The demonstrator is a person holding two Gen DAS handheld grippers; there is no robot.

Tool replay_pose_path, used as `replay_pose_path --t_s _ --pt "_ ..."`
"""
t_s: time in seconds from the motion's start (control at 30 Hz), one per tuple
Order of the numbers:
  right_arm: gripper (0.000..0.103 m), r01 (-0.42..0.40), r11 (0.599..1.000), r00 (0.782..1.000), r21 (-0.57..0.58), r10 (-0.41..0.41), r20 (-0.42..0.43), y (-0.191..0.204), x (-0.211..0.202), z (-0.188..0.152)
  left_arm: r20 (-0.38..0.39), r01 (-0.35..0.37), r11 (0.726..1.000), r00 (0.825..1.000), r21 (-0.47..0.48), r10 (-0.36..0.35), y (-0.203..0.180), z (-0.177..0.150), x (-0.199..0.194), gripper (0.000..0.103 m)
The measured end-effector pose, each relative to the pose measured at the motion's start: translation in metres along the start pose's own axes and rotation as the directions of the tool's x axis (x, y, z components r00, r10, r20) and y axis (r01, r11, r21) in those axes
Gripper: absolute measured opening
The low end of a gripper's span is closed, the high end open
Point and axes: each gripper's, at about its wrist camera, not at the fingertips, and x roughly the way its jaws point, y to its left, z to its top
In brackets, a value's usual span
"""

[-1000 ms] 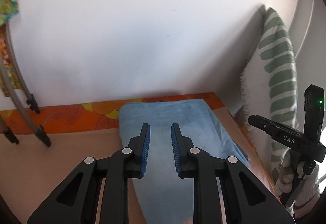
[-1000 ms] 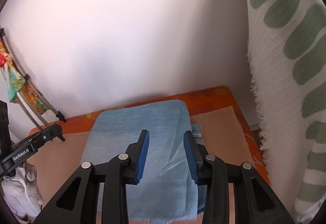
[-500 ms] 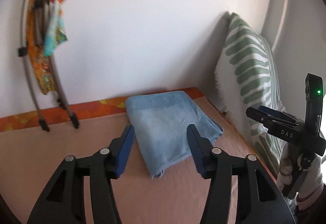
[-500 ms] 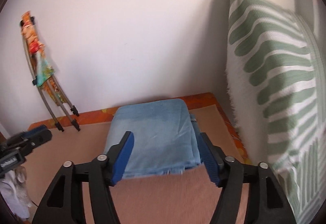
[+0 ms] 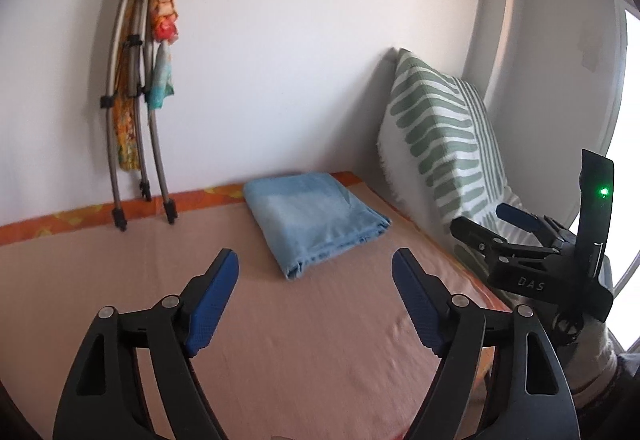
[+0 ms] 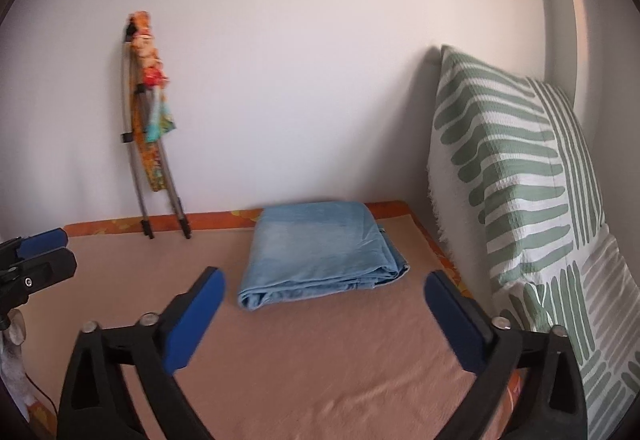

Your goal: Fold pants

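Observation:
The light blue pants (image 5: 312, 216) lie folded into a compact rectangle on the peach-coloured bed cover (image 5: 300, 340), near the far wall; they also show in the right wrist view (image 6: 320, 248). My left gripper (image 5: 316, 276) is wide open and empty, held back from the pants. My right gripper (image 6: 324, 296) is wide open and empty, also short of the pants. The right gripper shows at the right edge of the left wrist view (image 5: 520, 236), and the left gripper at the left edge of the right wrist view (image 6: 36, 256).
A green-and-white patterned pillow (image 6: 516, 192) leans against the wall on the right. A folded metal-legged frame with colourful fabric (image 5: 140, 100) stands against the back wall on the left. An orange patterned sheet edge (image 5: 80, 212) runs along the wall.
Both grippers have pulled back and up from the folded pants and opened from nearly closed to wide open. The pants stay folded on the bed.

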Motion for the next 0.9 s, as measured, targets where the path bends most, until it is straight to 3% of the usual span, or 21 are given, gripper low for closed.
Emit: replay_pose_path --t_s 0.2,0.5,0.9 --pt "0.103 -0.02 0.999 1.0 0.025 0.019 0.024 0.018 -0.017 -0.022 0.002 -0.013 1.0 1.0 0.009 0.013 0.002 -0.03 -0.021 0.08" --pt "0.103 -0.013 1.0 1.0 0.021 0.013 0.023 0.038 -0.006 -0.047 -0.031 -0.113 0.994 0.993 -0.011 0.113 0.019 -0.056 -0.013 0.082" --pt "0.103 -0.012 1.0 1.0 0.019 0.012 0.025 0.04 0.001 -0.064 -0.083 -0.178 0.984 0.981 -0.016 0.176 0.035 -0.078 -0.002 0.082"
